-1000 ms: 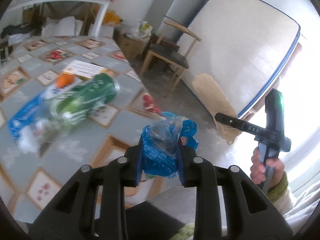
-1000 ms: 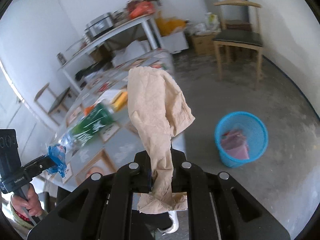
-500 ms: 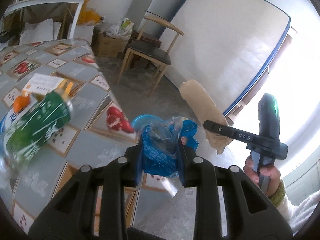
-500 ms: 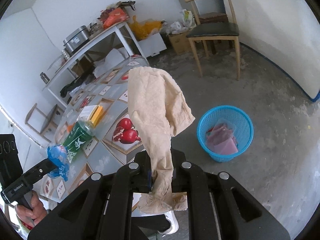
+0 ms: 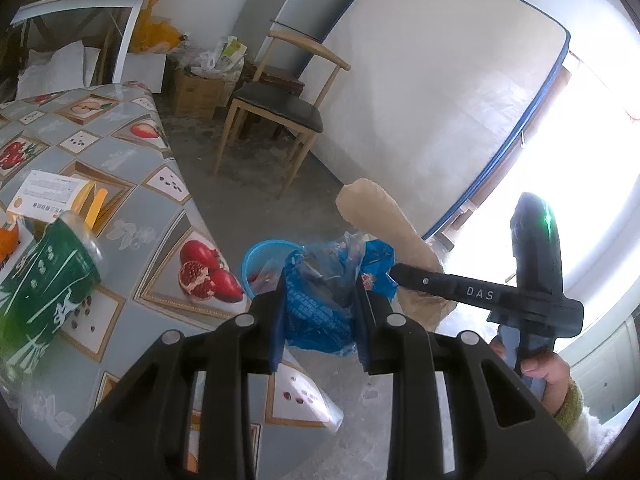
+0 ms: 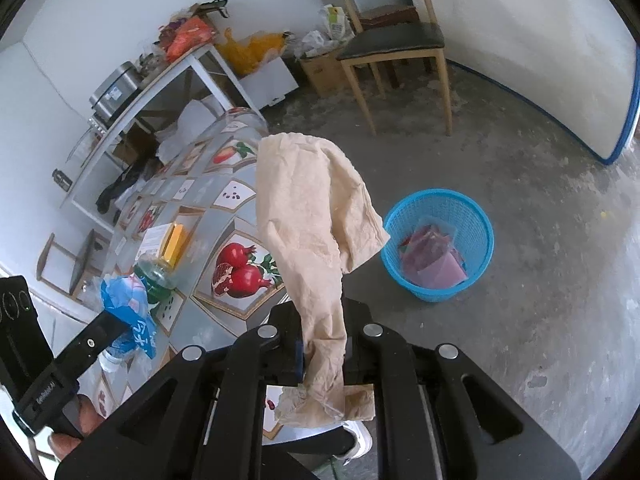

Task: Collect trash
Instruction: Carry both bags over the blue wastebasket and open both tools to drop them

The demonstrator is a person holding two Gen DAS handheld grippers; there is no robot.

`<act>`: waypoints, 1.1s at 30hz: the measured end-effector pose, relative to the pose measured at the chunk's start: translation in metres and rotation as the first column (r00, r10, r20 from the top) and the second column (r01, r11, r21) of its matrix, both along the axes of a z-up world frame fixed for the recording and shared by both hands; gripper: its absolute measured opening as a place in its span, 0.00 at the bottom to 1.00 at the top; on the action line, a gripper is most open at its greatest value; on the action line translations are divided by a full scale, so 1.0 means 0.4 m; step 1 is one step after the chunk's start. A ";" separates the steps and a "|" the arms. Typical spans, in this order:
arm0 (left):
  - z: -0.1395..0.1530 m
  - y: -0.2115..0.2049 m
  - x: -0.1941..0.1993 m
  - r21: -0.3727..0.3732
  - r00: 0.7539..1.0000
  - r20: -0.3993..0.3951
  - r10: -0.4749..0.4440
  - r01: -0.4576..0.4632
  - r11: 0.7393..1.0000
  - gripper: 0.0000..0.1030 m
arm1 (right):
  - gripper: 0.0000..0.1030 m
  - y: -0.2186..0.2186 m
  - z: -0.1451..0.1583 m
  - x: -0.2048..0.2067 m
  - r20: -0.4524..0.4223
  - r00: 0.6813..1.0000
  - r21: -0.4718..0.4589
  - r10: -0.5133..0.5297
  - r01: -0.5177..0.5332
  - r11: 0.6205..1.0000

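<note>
My left gripper (image 5: 320, 300) is shut on a crumpled blue plastic wrapper (image 5: 324, 296), held at the table's edge. From the right wrist that wrapper (image 6: 128, 312) shows at lower left on the left gripper's tip. My right gripper (image 6: 322, 350) is shut on a crumpled beige paper (image 6: 312, 224) that stands up in front of the camera. The same beige paper (image 5: 384, 220) appears to the right in the left wrist view. A blue mesh basket (image 6: 476, 224) stands on the concrete floor, with pink wrappers (image 6: 434, 256) inside. Its rim (image 5: 250, 256) peeks out behind the blue wrapper.
A table with a fruit-pattern cloth (image 5: 132, 216) carries a green bottle (image 5: 48, 276) lying down and a white and yellow box (image 5: 48, 196). A wooden chair (image 6: 394, 40) stands beyond the basket, a mattress (image 5: 432, 100) leans on the wall, and cluttered shelves (image 6: 132, 92) line the back.
The left gripper swung right, off the tabletop towards its edge, and the blue basket came into its view. The right gripper rolled, bringing the basket nearer the middle of its view. Both grips are unchanged.
</note>
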State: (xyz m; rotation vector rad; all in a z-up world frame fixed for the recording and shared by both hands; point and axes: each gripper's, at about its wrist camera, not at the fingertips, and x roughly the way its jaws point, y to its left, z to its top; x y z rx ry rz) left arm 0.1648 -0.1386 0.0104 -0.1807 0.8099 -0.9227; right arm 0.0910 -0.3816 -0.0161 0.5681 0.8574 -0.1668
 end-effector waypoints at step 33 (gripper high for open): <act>-0.226 -0.534 0.271 0.232 0.898 -0.424 -0.119 0.235 0.944 0.26 | 0.11 -0.413 -0.465 0.034 -0.166 0.966 0.503 -0.199 0.256 0.826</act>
